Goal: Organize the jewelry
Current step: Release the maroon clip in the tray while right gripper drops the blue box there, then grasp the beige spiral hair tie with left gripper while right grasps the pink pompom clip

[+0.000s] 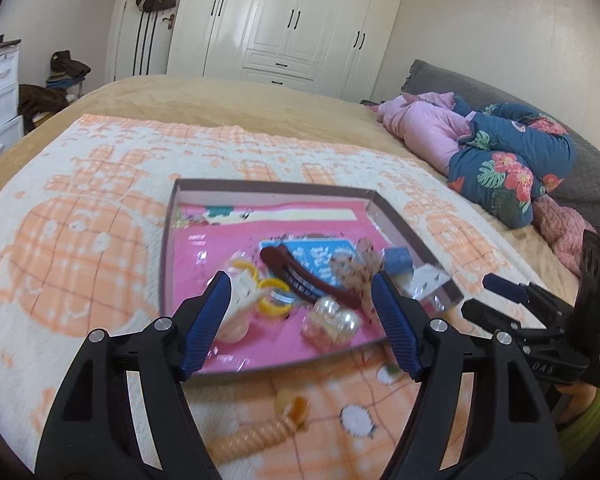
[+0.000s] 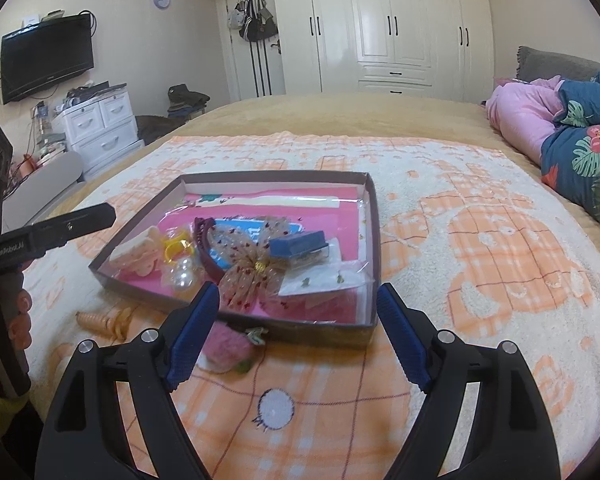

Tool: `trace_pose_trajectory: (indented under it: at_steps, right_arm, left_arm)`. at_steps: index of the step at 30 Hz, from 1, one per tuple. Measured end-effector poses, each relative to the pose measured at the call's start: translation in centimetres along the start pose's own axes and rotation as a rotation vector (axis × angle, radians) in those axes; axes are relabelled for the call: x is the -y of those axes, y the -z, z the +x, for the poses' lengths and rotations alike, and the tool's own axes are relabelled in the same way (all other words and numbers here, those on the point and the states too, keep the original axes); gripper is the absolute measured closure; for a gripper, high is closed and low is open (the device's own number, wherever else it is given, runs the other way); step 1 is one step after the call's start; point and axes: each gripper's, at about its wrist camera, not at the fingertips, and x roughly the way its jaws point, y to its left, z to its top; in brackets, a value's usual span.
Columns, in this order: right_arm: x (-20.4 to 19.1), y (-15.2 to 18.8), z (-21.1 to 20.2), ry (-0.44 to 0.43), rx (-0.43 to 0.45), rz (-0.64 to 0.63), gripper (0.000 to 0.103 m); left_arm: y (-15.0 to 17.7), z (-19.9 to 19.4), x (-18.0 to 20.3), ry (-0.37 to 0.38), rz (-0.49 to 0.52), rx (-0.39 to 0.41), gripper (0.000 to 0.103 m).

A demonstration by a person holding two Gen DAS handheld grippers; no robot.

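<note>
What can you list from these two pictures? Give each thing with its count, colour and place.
Tray: one, brown walls, pink floor, on the blanket.
Hair clip: one, dark red, in tray.
Bow: one, sheer with red dots, in tray.
Rings: two, yellow, in tray.
Pearl piece: one, white, in tray.
Small box: one, blue, in tray.
Pompom: one, pink, outside tray's near wall.
Spiral tie: one, orange, outside tray.
Blanket: one, orange-white, on bed.
Left gripper: open.
Right gripper: open.
</note>
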Motion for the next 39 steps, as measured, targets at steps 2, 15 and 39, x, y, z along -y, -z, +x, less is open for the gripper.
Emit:
trace_pose_trajectory:
  at_steps: [2,15,39]
  right_arm:
    - [-0.5,0.2,-0.1,-0.005,-0.003,-0.010,0.025]
    - [-3.5,1.0,0.1,-0.060,-0.029,-0.070,0.023]
    - [-4.5,3.3,4.5,-0.062,-0.158,-0.007,0.023]
  left_arm:
    - [0.5,-0.5,-0.3,-0.014,0.002,-0.006,0.039]
    - [2.6,-1.9,-1.6,-0.053,-0.004,-0.040,0.036]
    - [6.5,-0.2,-2.7,-0.059,0.090,-0.184,0.034]
